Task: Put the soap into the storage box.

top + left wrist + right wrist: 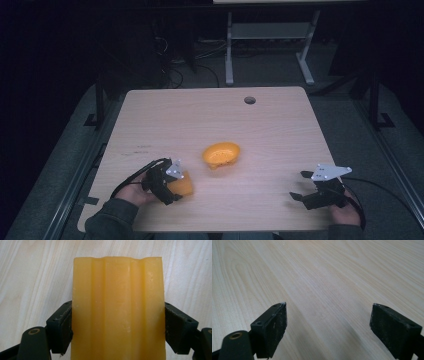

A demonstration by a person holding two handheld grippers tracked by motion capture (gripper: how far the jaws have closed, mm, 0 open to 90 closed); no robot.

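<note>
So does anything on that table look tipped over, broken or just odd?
The orange bowl in the middle of the table looks tilted rather than flat. The left gripper clamps an orange block; it seems intact.

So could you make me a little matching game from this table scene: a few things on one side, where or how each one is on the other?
Things:
1. block
2. bowl
3. left gripper
4. right gripper

States:
a. open, nothing between its jaws
b. alone near the middle of the table, tilted
c. shut on something yellow-orange
d. held between two black jaws

Pairs: 1-d, 2-b, 3-c, 4-a
</note>
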